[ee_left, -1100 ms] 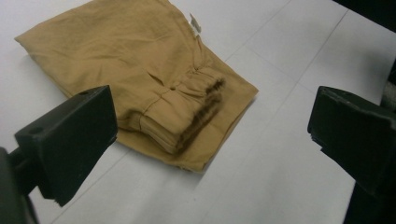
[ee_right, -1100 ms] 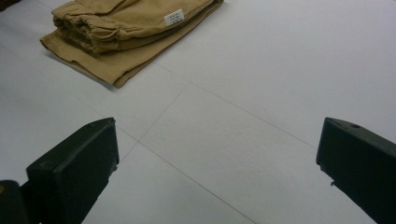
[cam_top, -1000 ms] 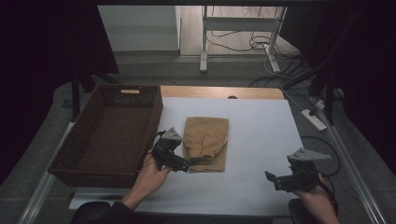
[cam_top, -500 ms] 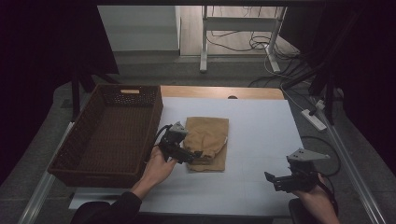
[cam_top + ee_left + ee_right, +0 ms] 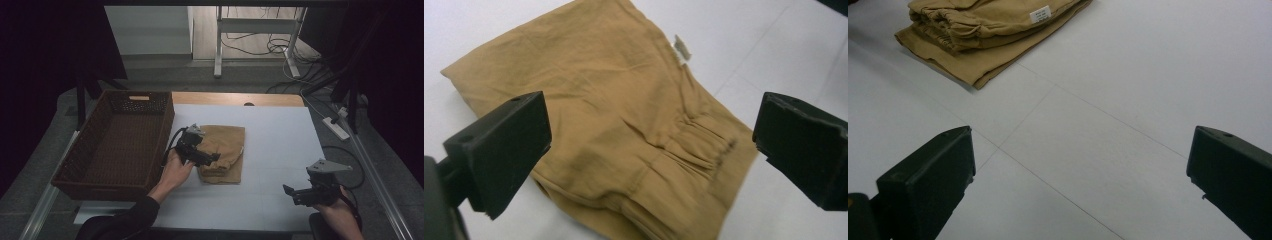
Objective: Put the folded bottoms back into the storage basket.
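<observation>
A folded tan garment (image 5: 225, 150) lies in the middle of the white table (image 5: 280, 130). In the left gripper view the tan garment (image 5: 624, 125) spreads below the wide-apart jaws, its gathered waistband toward the lower right and a small white tag near the top. My left gripper (image 5: 212, 159) hovers open over the garment's left part, held by a hand. My right gripper (image 5: 289, 192) stands open near the table's front right, over bare table. The right gripper view has the garment (image 5: 983, 30) at the top left, well ahead of the jaws.
A dark brown wicker basket (image 5: 75, 165) stands at the table's left, right beside the left hand. A wooden strip borders the table's far edge. Behind the table are a white desk frame (image 5: 260, 35) and cables on the floor; a power strip (image 5: 336, 127) lies at the right.
My left gripper has moved right and forward, from beside the garment's left edge to over the garment. The right gripper has stayed in place.
</observation>
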`<state>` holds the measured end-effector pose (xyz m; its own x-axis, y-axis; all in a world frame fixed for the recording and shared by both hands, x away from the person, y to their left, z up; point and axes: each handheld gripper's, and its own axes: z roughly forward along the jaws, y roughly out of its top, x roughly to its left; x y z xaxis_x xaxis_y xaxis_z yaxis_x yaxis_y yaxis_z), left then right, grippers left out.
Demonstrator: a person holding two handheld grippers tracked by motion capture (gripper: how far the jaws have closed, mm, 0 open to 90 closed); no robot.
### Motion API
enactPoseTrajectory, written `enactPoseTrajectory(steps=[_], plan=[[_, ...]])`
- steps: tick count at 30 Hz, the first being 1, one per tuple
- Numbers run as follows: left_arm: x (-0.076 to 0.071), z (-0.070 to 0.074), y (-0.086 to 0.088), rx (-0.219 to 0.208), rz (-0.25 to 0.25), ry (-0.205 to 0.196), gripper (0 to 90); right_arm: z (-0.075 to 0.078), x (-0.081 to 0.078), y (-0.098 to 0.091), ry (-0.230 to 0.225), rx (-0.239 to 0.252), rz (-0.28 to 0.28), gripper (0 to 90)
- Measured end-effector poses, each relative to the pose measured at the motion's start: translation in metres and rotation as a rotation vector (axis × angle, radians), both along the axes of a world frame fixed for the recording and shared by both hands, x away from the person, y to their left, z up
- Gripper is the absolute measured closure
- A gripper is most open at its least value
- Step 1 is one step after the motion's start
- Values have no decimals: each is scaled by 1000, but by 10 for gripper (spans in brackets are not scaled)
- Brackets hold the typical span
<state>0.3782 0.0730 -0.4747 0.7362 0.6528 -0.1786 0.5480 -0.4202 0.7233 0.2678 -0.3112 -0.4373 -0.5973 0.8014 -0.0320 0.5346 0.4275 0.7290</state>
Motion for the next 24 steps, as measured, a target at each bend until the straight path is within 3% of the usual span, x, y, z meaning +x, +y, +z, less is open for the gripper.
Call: enactPoseTrajectory(steps=[13, 18, 24], plan=[[28, -15, -1, 32, 26, -17, 14, 0, 0, 1, 1, -6, 10, 0], [39, -16, 0, 60, 62, -20, 13, -1, 0, 1, 2, -8, 13, 0], [48, -18, -1, 45, 97, -7, 12, -1, 0, 1, 3, -8, 14, 0]])
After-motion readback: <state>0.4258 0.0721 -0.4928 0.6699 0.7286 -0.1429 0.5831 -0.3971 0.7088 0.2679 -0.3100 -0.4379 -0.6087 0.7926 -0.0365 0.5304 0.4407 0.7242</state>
